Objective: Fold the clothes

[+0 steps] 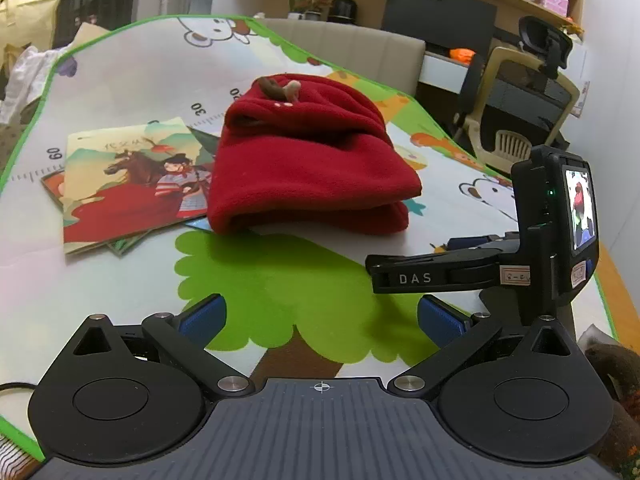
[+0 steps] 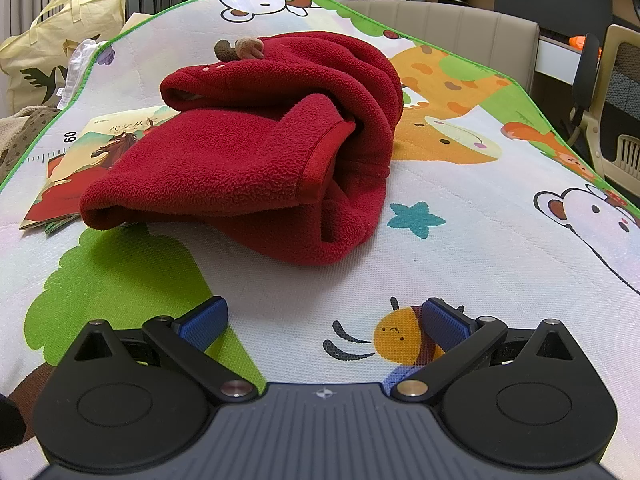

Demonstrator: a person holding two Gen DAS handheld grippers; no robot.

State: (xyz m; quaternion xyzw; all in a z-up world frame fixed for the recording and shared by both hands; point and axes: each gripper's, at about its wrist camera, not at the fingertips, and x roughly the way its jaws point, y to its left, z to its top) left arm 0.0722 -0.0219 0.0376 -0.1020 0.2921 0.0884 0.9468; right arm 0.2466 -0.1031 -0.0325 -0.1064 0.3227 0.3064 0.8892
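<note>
A red fleece garment (image 1: 308, 160) lies folded in a thick bundle on the cartoon play mat (image 1: 132, 80), with small brown antler trims on top. In the right wrist view the same red garment (image 2: 256, 152) shows a hemmed edge and a sleeve opening facing me. My left gripper (image 1: 322, 316) is open, low over the mat, a short way in front of the bundle, with nothing between its blue pads. My right gripper (image 2: 324, 320) is open too, close to the mat (image 2: 460, 248) and short of the garment. The right gripper's body (image 1: 520, 256) shows at the right of the left wrist view.
Picture books (image 1: 132, 184) lie partly under the garment's left side. A beige sofa back (image 1: 360, 48) runs behind the mat, and an office chair (image 1: 520, 108) stands at the right. A yellow bag (image 2: 60, 48) and loose cloth sit at the far left.
</note>
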